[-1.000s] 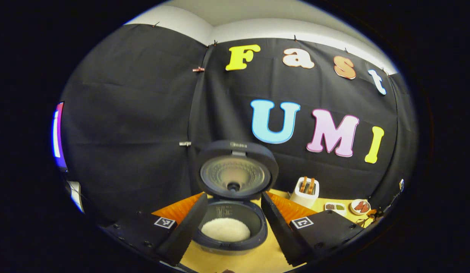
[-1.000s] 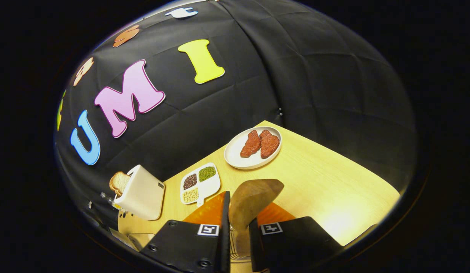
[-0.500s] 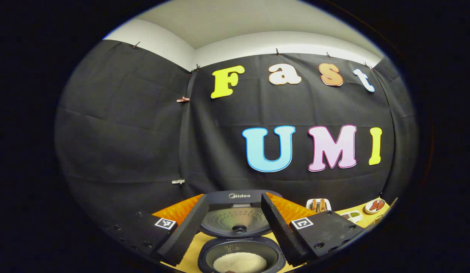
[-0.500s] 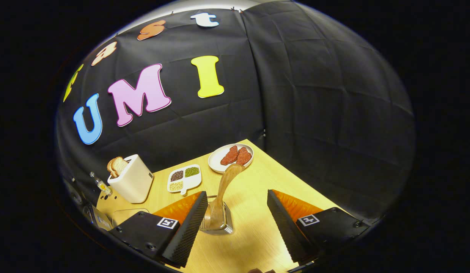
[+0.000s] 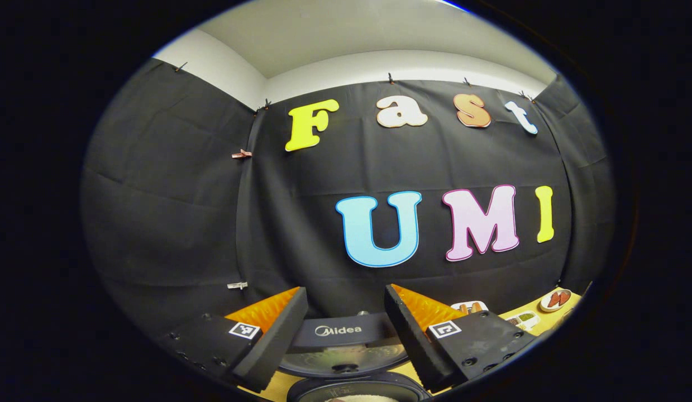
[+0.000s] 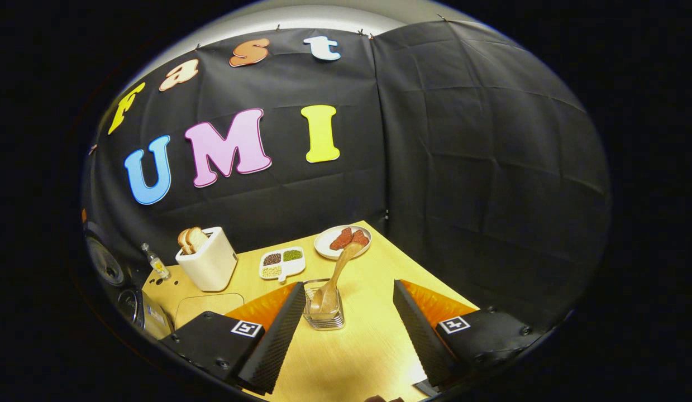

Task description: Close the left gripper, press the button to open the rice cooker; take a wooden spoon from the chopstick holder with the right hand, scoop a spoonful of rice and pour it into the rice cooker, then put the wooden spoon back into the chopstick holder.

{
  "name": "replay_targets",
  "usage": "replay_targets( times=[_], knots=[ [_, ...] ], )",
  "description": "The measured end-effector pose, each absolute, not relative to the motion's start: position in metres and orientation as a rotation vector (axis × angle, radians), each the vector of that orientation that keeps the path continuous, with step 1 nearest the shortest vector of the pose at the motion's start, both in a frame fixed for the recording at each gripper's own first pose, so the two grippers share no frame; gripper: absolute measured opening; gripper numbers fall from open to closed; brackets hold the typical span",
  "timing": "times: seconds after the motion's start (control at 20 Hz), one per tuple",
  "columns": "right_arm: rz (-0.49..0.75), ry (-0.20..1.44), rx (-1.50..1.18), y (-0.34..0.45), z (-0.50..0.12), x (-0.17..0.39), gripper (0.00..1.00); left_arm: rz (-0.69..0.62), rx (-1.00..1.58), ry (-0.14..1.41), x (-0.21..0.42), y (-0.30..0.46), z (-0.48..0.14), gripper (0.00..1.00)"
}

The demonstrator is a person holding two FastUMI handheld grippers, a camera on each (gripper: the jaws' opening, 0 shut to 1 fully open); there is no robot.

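Note:
In the left gripper view, my left gripper [image 5: 344, 295] stands open with nothing between its fingers. Low between them is the dark rice cooker [image 5: 337, 335], its lid raised; a sliver of the pot rim [image 5: 358, 388] shows at the bottom edge. In the right gripper view, my right gripper [image 6: 348, 287] is open and held back from the clear chopstick holder [image 6: 324, 319] on the wooden table [image 6: 379, 346]. The wooden spoon [image 6: 340, 268] stands in that holder, leaning up to the right, free of both fingers. The rice cooker [image 6: 104, 261] is partly visible at the far left edge.
Behind the holder are a white toaster [image 6: 209, 263] with bread slices, a divided dish of beans [image 6: 281, 263] and a plate of red meat pieces [image 6: 330, 241]. A small bottle [image 6: 154, 262] and a clear flat box [image 6: 209, 304] lie to the left. Black cloth walls close the table's far sides.
My right gripper opened, let go of the spoon in the holder and drew back. The left gripper's view rose, so the cooker dropped to the bottom edge.

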State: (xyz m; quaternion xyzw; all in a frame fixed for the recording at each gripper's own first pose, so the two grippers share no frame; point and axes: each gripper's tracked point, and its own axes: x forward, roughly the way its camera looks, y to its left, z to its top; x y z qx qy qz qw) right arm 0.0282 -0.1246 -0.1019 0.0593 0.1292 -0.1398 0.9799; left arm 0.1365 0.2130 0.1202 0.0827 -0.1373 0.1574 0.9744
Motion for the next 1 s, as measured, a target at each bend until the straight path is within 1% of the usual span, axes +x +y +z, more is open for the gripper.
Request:
replay_targets(
  times=[0.15,0.2,0.25,0.4,0.45,0.55,0.6,0.7,1.0],
  knots=[
    [-0.26,0.25,0.102,-0.111,-0.097,0.02,0.99,0.353,0.156,-0.276,0.14,0.224,0.122,0.92],
    [-0.248,0.243,0.091,-0.105,-0.094,0.019,0.99,0.368,0.158,-0.274,0.14,0.226,0.122,0.94],
    [-0.234,0.237,0.081,-0.101,-0.093,0.019,0.99,0.373,0.161,-0.263,0.14,0.226,0.12,0.92],
    [-0.178,0.241,0.061,-0.082,-0.093,0.018,0.99,0.377,0.143,-0.19,0.145,0.229,0.101,0.92],
    [-0.158,0.245,0.056,-0.077,-0.094,0.019,0.99,0.373,0.129,-0.206,0.142,0.228,0.105,0.97],
    [-0.137,0.249,0.037,-0.072,-0.095,0.02,0.99,0.379,0.114,-0.178,0.138,0.226,0.1,0.96],
    [-0.124,0.248,0.034,-0.069,-0.095,0.02,0.99,0.381,0.11,-0.165,0.135,0.223,0.097,0.99],
    [-0.1,0.257,0.031,-0.062,-0.099,0.021,0.98,0.387,0.09,-0.129,0.125,0.218,0.089,0.99],
    [-0.036,0.318,0.055,-0.047,-0.122,0.025,0.99,0.407,0.014,0.051,0.086,0.197,0.047,1.0]
  ],
)
